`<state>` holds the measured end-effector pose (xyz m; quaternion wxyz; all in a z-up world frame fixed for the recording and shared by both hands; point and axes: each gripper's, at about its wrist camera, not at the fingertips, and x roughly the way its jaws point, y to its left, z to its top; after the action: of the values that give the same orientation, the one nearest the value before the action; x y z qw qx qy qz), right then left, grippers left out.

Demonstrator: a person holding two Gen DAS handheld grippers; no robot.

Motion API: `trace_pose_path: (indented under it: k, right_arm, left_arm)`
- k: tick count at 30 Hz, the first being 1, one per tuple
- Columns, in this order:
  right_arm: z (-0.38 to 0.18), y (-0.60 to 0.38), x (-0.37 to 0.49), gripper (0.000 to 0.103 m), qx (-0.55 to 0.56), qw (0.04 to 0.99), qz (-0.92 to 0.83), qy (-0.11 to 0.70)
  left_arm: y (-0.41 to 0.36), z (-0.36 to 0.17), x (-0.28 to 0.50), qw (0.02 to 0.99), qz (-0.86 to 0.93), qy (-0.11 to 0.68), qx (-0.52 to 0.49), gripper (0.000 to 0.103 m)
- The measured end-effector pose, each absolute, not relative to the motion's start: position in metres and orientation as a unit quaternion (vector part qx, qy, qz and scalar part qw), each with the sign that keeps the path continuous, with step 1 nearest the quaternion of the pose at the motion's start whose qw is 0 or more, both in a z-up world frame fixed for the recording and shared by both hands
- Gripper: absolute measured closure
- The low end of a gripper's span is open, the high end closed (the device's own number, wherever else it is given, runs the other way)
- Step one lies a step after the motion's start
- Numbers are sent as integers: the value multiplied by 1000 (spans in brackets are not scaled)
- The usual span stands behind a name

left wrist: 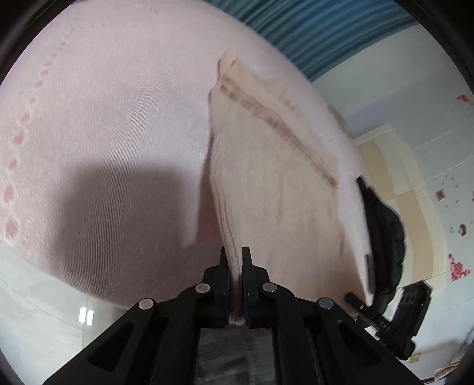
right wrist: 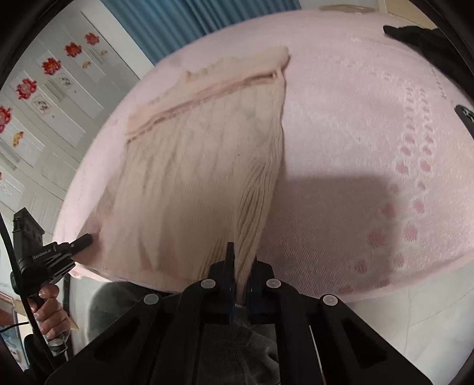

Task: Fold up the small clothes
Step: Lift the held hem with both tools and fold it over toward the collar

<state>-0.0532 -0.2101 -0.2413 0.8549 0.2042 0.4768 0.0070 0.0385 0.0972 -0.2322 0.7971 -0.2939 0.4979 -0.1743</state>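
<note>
A: Where's the garment? 
B: The beige cable-knit sweater (right wrist: 207, 165) lies spread on the pale pink ribbed bedspread with rose-coloured paw prints (right wrist: 340, 133), its near hem drawn up off the cover toward both tools

A: And the left one? 
B: The black two-finger left gripper (left wrist: 235, 266) is clamped tight on a ribbed edge of the knit – cloth fills the narrow slit between its jaws, and the rest of the sweater (left wrist: 266, 183) fans away ahead of it and to the right

A: The right? 
B: The same. The black two-finger right gripper (right wrist: 241, 266) is pinched closed on the ribbed hem, with the fabric running up and to the left from its tips

A: Can each tool be seen from the other's camera? 
B: Yes – in the right wrist view the left gripper sits at the sweater's far left corner, held by a person's hand (right wrist: 50, 308). In the left wrist view the right gripper shows at the lower right edge of the bedspread (left wrist: 103, 118), below a black padded garment (left wrist: 382, 231) lying at the cover's edge

A: Background? 
B: Blue pleated curtain (right wrist: 166, 26) beyond the bed
</note>
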Motion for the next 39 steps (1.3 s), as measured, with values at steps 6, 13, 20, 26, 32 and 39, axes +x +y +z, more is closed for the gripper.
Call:
trace_pose_path:
  k: [6, 13, 20, 26, 32, 39]
  right_arm:
    - [-204, -230, -53, 98, 266, 868, 26, 418]
    - [-160, -237, -32, 98, 287, 881, 33, 374]
    - [-136, -243, -9, 98, 303, 884, 41, 354]
    - [-134, -263, 27, 98, 346, 873, 37, 342]
    - [-131, -282, 75, 98, 387, 861, 35, 327]
    - [-136, -292, 146, 98, 386, 861, 40, 328]
  left_arm:
    - [104, -187, 52, 811, -192, 453, -316, 97]
    - [99, -145, 82, 824, -205, 426, -312, 97]
    - [93, -120, 110, 833, -209, 410, -307, 97]
    - [93, -114, 147, 837, -188, 400, -321, 97]
    - [88, -119, 192, 837, -173, 397, -336, 97]
    - [81, -134, 251, 840, -161, 400, -329, 97]
